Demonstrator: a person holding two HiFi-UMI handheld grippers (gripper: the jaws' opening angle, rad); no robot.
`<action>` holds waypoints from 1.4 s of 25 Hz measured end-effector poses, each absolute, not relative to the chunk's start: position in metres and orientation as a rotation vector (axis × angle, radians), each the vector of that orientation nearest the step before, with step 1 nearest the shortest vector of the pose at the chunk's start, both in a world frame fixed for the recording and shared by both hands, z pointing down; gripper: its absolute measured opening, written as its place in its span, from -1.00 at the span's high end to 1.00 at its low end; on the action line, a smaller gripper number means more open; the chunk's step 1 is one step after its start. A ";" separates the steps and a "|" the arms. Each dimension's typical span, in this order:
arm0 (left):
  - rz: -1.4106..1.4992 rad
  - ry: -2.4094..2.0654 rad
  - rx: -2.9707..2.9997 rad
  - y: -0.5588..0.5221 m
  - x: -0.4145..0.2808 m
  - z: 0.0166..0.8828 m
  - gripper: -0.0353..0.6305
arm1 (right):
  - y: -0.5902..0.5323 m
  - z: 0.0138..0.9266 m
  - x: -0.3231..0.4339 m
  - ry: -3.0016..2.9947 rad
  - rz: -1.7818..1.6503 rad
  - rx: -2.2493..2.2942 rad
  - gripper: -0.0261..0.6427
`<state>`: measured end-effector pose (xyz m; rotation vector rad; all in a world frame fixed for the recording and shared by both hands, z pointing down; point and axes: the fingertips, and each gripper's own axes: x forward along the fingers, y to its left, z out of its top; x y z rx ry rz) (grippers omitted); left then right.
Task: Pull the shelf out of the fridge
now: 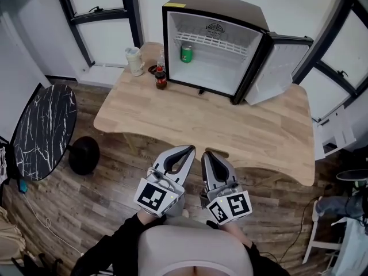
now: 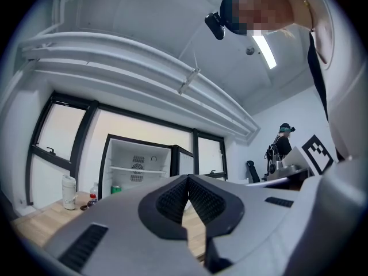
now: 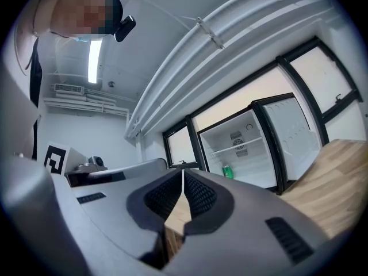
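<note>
nothing of the task is done yet. the shelf sits fully inside the open fridge on the table. the left gripper and the right gripper are both closed and empty, well apart from it.

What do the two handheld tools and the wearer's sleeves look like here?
Both the left tool and right tool have silver-grey tapered shells with black ribbed pads. Each carries a white cube printed with black square markers. The sleeves are black.
</note>
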<state>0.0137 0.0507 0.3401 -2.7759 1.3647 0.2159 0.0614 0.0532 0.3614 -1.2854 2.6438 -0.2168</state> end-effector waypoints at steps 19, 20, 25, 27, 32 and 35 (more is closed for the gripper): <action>0.216 1.235 -2.832 -0.155 0.000 0.330 0.87 | -0.149 0.349 0.057 2.554 -0.179 -1.437 0.83; 0.215 1.228 -2.839 -0.163 0.000 0.330 0.87 | -0.158 0.349 0.057 2.551 -0.180 -1.443 0.83; 0.210 1.196 -2.867 -0.199 -0.003 0.334 0.87 | -0.194 0.351 0.054 2.537 -0.188 -1.478 0.83; 0.210 1.182 -2.874 -0.212 -0.003 0.334 0.87 | -0.206 0.353 0.053 2.530 -0.192 -1.491 0.83; 0.176 1.136 -2.915 -0.237 0.001 0.340 0.87 | -0.232 0.356 0.053 2.509 -0.196 -1.527 0.83; 0.182 1.117 -2.929 -0.248 0.004 0.339 0.87 | -0.244 0.356 0.056 2.500 -0.194 -1.553 0.83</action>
